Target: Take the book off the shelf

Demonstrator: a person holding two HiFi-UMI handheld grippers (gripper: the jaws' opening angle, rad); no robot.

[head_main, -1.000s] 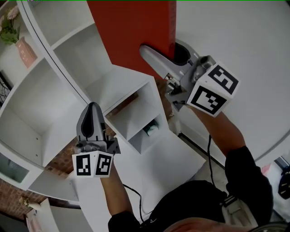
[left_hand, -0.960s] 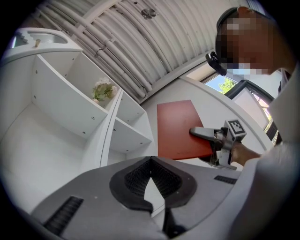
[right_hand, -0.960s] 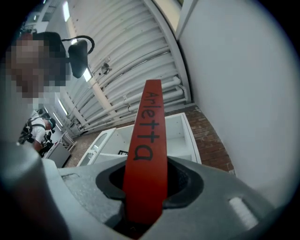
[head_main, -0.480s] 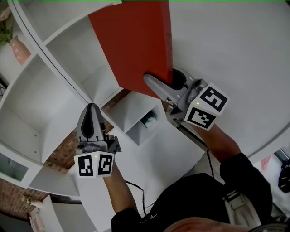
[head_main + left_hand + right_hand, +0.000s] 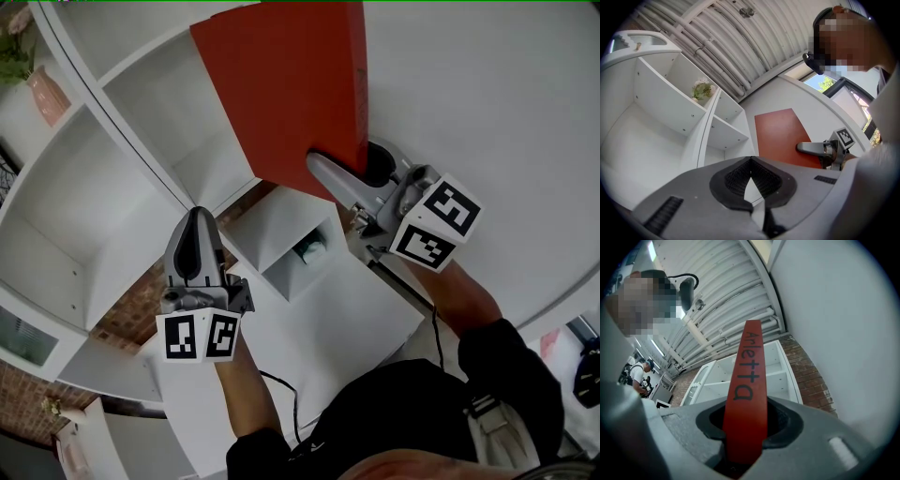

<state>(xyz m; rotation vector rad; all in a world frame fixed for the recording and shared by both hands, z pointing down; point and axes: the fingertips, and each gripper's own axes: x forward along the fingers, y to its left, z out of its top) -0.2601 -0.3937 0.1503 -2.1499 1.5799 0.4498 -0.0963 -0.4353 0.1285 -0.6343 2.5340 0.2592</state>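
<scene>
Book (image 5: pixel 291 94) in right tool (image 5: pixel 347 169), right of shelf (image 5: pixel 112 159); left tool (image 5: pixel 197 230) before shelf

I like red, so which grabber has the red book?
The right gripper: its jaws pinch the red book. The left gripper is shut with nothing between its jaws.

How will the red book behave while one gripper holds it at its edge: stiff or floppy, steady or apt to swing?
The red book is probably stiff: its cover looks flat and unbent although the right gripper clamps it only at one end of the spine. It may pivot in the grip, since most of it reaches far beyond the jaws.
</scene>
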